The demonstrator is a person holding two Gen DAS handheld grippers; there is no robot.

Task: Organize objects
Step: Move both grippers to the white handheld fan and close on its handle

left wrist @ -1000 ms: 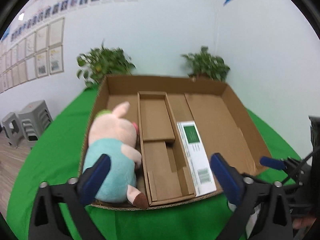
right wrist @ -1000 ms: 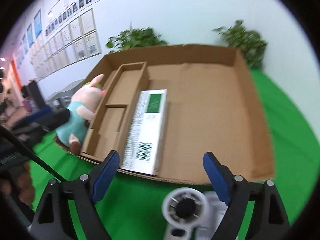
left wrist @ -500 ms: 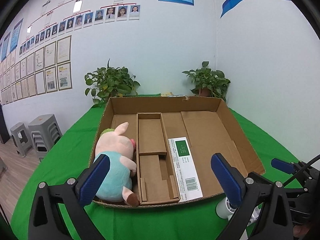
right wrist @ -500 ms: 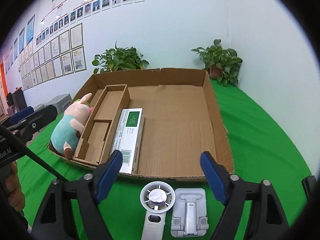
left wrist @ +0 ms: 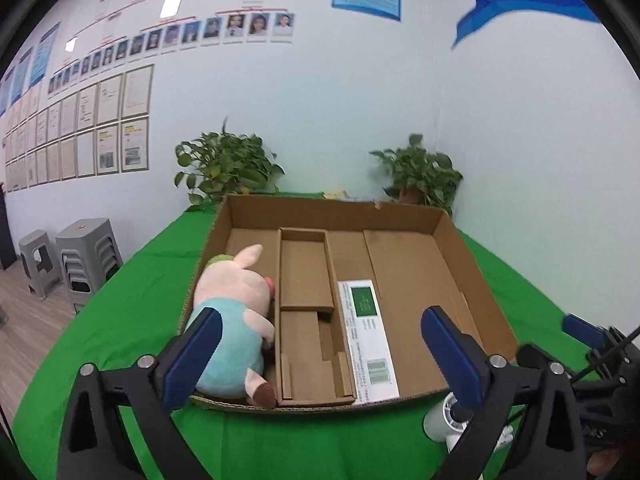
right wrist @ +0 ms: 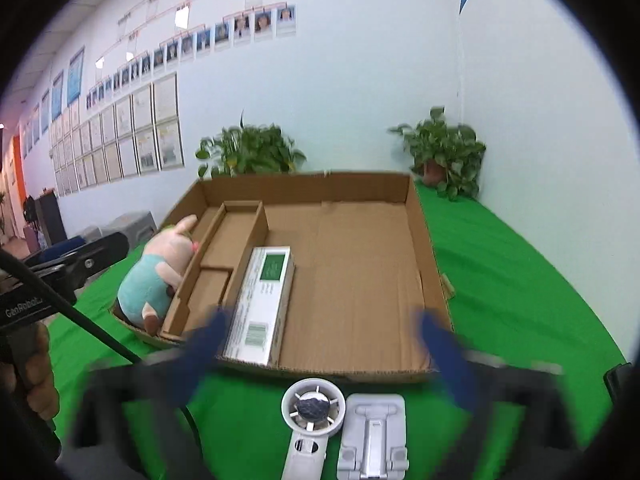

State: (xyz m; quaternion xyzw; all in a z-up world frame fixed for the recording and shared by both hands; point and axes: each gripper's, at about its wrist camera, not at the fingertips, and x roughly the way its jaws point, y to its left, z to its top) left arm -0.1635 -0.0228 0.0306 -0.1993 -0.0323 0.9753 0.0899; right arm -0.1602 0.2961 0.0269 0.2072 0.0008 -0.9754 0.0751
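With both hand-held grippers empty, the right hand-held gripper (right wrist: pixel 320 348) having just spread its jaws wide, it should descend squarely over the white handheld fan (right wrist: pixel 310 420) lying on the table (right wrist: pixel 520 300) just before the cardboard box (right wrist: pixel 420 240), pinching its handle.

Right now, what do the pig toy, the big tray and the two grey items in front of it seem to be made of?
Pig toy: soft plush fabric, matte and fuzzy, likely stuffed.
Tray: brown corrugated cardboard, with fluting showing along the front edge and creased flaps.
Handheld fan: probably moulded plastic, smooth pale grey.
Folding stand: likely grey plastic too, smooth with a slight sheen; metal can't be ruled out.
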